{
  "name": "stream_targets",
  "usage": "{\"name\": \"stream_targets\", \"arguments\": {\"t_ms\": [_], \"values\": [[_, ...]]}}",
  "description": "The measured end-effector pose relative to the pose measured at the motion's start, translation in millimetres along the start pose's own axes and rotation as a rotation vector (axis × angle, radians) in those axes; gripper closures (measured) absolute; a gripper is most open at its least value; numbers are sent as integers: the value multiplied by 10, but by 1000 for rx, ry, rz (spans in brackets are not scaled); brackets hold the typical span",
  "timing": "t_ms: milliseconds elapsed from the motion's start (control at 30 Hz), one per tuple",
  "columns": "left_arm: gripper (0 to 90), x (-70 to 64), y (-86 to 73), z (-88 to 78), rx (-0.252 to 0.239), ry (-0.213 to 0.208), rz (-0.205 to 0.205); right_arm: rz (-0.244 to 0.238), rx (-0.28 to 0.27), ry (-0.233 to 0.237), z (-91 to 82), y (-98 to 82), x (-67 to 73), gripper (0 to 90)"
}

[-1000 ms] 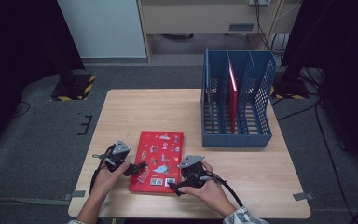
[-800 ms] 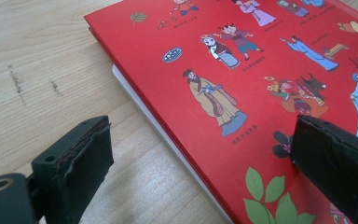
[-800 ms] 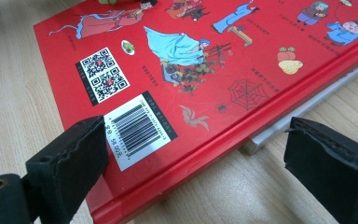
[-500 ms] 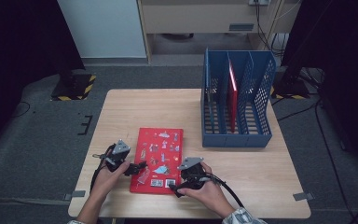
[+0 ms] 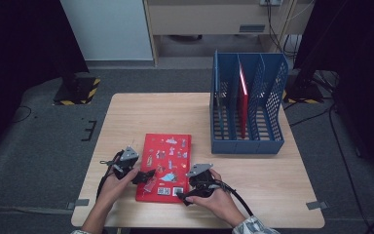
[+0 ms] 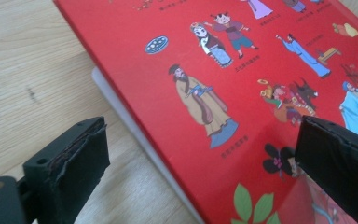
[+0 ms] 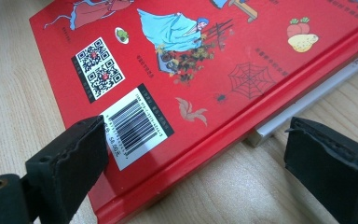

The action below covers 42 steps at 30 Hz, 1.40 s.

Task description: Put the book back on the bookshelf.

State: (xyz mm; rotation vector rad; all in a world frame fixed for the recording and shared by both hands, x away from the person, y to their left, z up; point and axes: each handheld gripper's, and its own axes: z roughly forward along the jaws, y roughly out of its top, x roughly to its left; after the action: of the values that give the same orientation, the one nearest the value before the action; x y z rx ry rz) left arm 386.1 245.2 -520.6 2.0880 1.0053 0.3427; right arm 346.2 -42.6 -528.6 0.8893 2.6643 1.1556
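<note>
A red picture book (image 5: 166,161) lies flat on the wooden table (image 5: 272,185), back cover up, with a barcode (image 7: 137,125) near its front corner. My left gripper (image 5: 145,176) is open at the book's left front edge. In the left gripper view, the left gripper (image 6: 200,172) has one jaw over the wood and the other over the red cover (image 6: 205,93), with the page edge between them. My right gripper (image 5: 185,196) is open at the front right corner. The right gripper (image 7: 196,168) straddles the book's edge (image 7: 223,140), one jaw by the barcode.
A blue slotted file rack (image 5: 246,109) stands at the table's back right with a second red book (image 5: 243,97) upright in a middle slot. Bare wood lies between the flat book and the rack, and to the right. The table's front edge is close behind both hands.
The right gripper has crept slightly left and forward toward the book's front corner. The left gripper and the book have stayed put.
</note>
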Motion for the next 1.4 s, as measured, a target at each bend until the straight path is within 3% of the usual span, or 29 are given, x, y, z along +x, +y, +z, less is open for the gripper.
{"name": "stream_targets", "arguments": {"t_ms": [267,567,833,1400], "values": [[0,-32,53,119,-7,-38,-20,-6,-1,16,6,1,-18,65],[0,86,16,166,-16,-97,-103,-13,-5,20,11,1,-22,67],[1,51,31,145,-8,-81,-74,-16,2,34,48,25,-69,15],[41,65,46,114,-6,-78,-83,6,-21,13,127,157,-168,0]]}}
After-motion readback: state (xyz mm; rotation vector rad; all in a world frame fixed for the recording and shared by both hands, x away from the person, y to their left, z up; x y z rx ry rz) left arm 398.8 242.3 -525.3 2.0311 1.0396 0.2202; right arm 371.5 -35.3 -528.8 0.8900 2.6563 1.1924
